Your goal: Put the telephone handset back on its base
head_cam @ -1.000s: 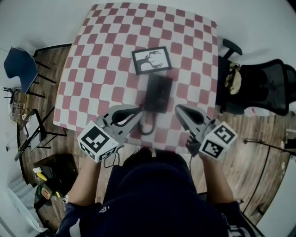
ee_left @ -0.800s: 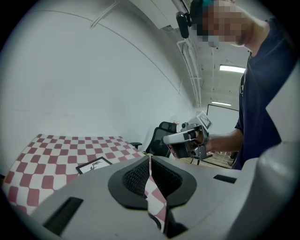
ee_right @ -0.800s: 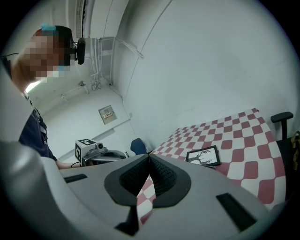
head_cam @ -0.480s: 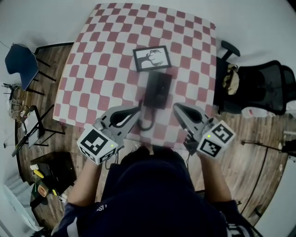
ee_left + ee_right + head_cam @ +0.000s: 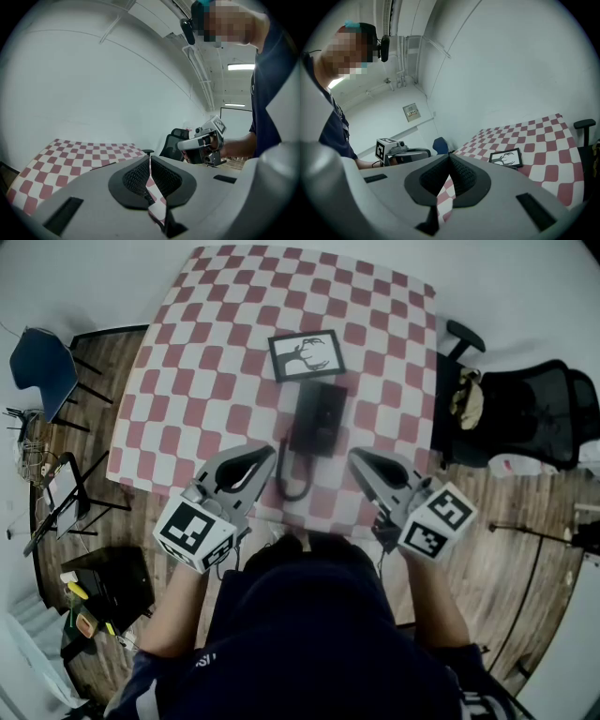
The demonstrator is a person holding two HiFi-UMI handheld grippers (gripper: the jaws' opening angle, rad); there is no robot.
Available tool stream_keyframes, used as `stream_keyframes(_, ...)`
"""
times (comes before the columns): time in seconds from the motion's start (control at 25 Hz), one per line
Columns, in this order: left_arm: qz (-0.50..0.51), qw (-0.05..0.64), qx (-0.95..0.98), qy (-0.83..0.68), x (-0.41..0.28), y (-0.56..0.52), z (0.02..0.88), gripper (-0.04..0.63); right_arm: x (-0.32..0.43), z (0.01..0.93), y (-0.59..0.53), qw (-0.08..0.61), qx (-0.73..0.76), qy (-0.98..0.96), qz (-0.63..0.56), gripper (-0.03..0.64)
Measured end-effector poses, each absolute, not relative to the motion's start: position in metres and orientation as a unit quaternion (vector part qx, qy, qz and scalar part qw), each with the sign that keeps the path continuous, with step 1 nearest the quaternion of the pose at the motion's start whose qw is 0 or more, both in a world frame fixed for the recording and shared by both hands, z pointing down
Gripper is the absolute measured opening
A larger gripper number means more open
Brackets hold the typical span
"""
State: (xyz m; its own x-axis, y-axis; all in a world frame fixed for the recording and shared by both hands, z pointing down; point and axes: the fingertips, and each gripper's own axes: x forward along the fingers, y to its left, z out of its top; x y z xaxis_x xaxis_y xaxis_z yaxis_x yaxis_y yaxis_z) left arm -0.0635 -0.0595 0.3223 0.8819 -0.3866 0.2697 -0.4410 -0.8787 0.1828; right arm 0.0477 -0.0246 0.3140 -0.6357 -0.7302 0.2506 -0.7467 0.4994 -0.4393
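Note:
The black telephone (image 5: 317, 418) lies on the checked table (image 5: 206, 381), and its cord (image 5: 289, 486) curls toward the near edge. Whether the handset sits on the base I cannot tell from the head view. My left gripper (image 5: 269, 451) hovers just left of the cord, jaws shut with nothing in them; its own view shows the pads pressed together (image 5: 150, 158). My right gripper (image 5: 354, 457) hangs to the phone's near right, also shut and empty, tips meeting (image 5: 449, 156). The phone is hidden in both gripper views.
A framed deer picture (image 5: 307, 354) lies beyond the phone, also seen as the frame (image 5: 506, 158) in the right gripper view. A black office chair (image 5: 525, 413) stands right of the table, a blue chair (image 5: 42, 371) to its left. Clutter sits on the wooden floor (image 5: 84, 596).
Both grippers have lifted slightly and drawn back a little from the phone; the left tip has shifted left off the cord. Both stay shut.

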Motion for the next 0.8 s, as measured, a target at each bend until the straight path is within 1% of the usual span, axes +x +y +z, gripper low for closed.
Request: stream_keyframes(0.8, 0.123, 0.119, 0.963, -0.207, -0.045, -0.064, 0.329, 0.038, 0.055, 0.321, -0.031, 0.026, 0.42, -0.866, 0.269, 0.015)
